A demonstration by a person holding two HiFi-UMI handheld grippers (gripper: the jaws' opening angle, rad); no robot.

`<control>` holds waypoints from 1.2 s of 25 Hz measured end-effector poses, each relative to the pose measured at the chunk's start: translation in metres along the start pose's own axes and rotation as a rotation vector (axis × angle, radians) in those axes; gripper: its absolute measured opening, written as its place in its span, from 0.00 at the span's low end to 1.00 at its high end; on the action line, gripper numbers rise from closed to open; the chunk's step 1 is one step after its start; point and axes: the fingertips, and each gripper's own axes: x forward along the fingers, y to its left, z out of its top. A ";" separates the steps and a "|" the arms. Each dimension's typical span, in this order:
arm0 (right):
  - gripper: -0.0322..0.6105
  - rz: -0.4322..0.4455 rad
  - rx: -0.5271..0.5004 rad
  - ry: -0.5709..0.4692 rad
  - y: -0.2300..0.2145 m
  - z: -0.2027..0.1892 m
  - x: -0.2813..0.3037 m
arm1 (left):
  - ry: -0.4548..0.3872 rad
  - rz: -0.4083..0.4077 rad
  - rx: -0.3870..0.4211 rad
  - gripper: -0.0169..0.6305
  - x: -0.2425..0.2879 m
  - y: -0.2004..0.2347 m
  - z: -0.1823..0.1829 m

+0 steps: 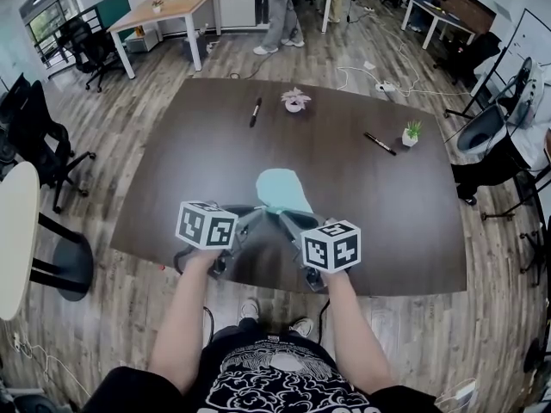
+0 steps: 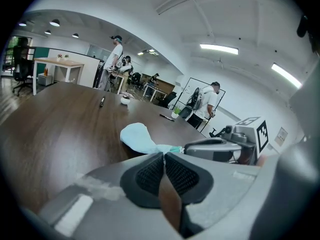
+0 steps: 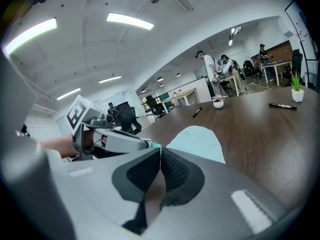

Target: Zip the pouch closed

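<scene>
Pouch (image 1: 280, 189) lies on the tabletop (image 1: 370, 205), just ahead of both claw tips. Left claw (image 2: 163, 155) and right claw (image 3: 160, 151) are closed; any pinch on its edge is unclear. It looks light and floppy: pin the near end, then pull the zip tab.

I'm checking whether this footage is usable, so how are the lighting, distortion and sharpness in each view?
Head view: even light, strong fisheye bending the table edges, pouch sharp. Left gripper view: dark round vignette at the corners, ceiling light strips blown out, nearest foreground slightly soft. Right gripper view: same vignette and bright strips, a faint sheen on the tabletop, pouch clear.
</scene>
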 end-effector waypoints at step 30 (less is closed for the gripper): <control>0.06 -0.013 0.007 0.024 -0.010 -0.004 0.005 | -0.025 0.055 -0.042 0.06 -0.001 0.020 0.001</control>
